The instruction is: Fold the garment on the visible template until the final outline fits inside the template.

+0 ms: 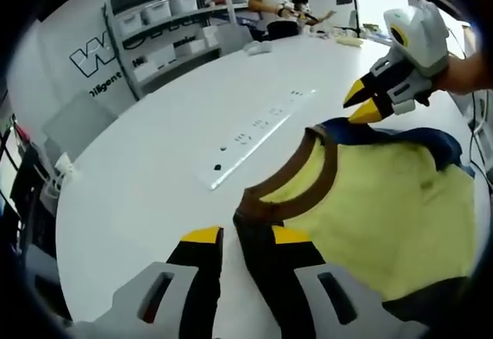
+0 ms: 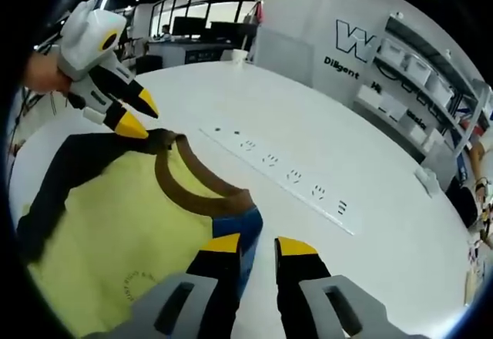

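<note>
A yellow garment (image 1: 385, 216) with a brown collar (image 1: 327, 166) and dark blue shoulders lies flat on the round white table (image 1: 154, 177). My left gripper (image 1: 245, 235) stands open at one shoulder, and the dark fabric edge runs between its jaws. My right gripper (image 1: 360, 102) hovers open at the far shoulder, tips just above the blue cloth. In the right gripper view the garment (image 2: 115, 223) spreads left. The right gripper (image 2: 259, 244) is open beside the blue shoulder (image 2: 245, 223), with bare table between its jaws. The left gripper (image 2: 137, 114) is open at the dark shoulder.
A flat white strip (image 1: 254, 135) with small dark marks runs across the table (image 2: 370, 146) just beyond the collar; it appears in the right gripper view as the strip (image 2: 293, 176). Shelves with white bins (image 1: 162, 15) stand against the wall. A person (image 1: 269, 0) works at the far end.
</note>
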A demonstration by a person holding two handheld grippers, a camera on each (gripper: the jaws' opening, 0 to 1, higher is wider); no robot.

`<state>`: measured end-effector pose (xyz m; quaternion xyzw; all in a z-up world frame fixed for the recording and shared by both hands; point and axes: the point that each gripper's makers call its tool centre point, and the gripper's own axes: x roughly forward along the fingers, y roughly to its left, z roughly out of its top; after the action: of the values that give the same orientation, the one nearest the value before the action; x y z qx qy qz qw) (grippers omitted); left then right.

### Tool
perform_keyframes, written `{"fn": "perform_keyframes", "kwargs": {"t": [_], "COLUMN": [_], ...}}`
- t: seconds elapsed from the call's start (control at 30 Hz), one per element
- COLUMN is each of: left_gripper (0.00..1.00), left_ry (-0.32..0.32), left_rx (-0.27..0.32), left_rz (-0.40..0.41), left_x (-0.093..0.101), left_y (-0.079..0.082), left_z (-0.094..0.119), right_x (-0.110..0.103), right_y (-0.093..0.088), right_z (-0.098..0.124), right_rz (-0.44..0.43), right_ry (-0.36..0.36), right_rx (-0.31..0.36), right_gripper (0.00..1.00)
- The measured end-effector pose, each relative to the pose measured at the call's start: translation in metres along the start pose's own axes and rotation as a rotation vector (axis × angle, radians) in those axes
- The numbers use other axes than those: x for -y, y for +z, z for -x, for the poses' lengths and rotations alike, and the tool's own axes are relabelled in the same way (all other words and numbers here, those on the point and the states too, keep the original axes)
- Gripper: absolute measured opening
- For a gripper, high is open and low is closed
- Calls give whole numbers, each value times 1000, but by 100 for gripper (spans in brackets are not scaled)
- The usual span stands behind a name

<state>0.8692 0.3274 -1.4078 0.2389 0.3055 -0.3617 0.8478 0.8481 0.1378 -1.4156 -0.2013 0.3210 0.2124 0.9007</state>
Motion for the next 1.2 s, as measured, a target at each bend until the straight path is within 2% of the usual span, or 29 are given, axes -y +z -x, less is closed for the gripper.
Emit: {"fn": "perform_keyframes", "kwargs": {"t": [0.07, 0.27, 0.43, 0.7, 0.8, 0.9, 1.2], "left_gripper": [27, 32, 39, 42, 43, 44, 51], "left_ry": [0, -1, -1, -8, -6, -3, 6], "left_rx": [11, 20, 35, 51, 66, 82, 102], "left_rz": [4, 5, 36, 63, 77, 122, 142], "left_x": [0, 2, 8, 15, 15, 14, 18], "left_y": [2, 4, 4, 2, 5, 6, 6], "left_z": [2, 9, 15, 26, 33, 38, 52], "right_x": [1, -2, -8, -18, -20, -24, -28], "right_y": [2, 7, 13, 18, 21, 23, 26], "right_z": [4, 10, 20, 31, 39, 44, 58], "right_rz": [-4, -47, -50, -66, -80, -77, -100], "right_ry": [0, 22, 20, 34, 39, 44, 51], "right_rx": [19, 50, 90, 135, 152, 163, 184], "right_gripper": [14, 30, 34, 44, 43, 44, 53]}}
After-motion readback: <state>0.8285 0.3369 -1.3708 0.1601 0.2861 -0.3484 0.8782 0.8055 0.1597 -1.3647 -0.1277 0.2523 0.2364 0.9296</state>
